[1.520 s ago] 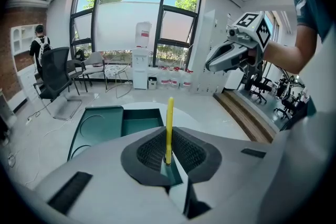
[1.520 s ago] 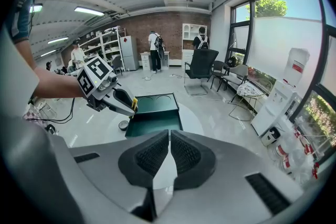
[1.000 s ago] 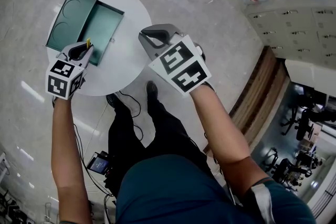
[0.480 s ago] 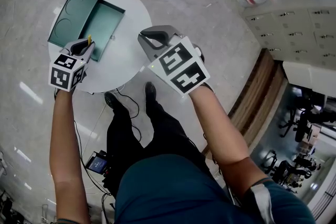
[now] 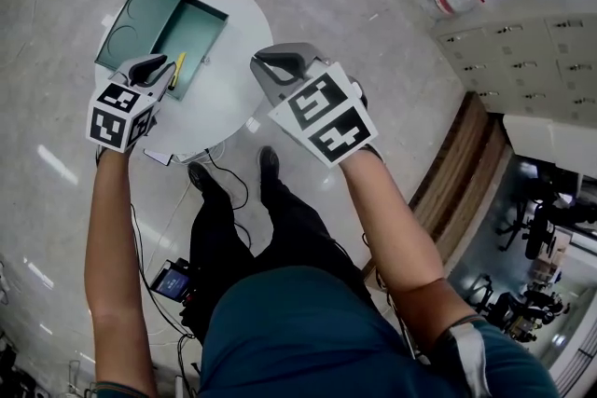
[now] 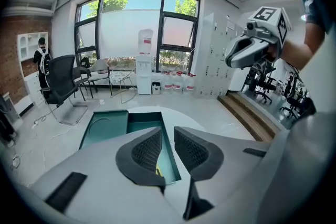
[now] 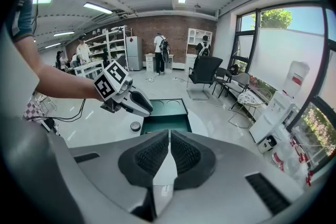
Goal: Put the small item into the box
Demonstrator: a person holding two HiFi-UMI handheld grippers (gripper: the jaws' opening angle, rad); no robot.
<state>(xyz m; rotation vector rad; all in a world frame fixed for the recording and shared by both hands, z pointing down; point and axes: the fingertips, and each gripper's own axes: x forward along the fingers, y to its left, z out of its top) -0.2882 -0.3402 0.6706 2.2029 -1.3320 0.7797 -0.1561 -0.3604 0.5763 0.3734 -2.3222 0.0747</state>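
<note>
While the head view looks down, the left gripper (image 5: 157,68) hangs over the open teal box (image 5: 201,23) on the round white table (image 5: 229,79). The small yellow item (image 5: 177,70) lies inside the box, in the half without the two circles. The right gripper (image 5: 278,61) is held near the table's edge.

From the left gripper view, the jaws stand parted and grip nothing; the item shows below them in the box.

From the right gripper view, the jaws are pressed together, empty.
</note>
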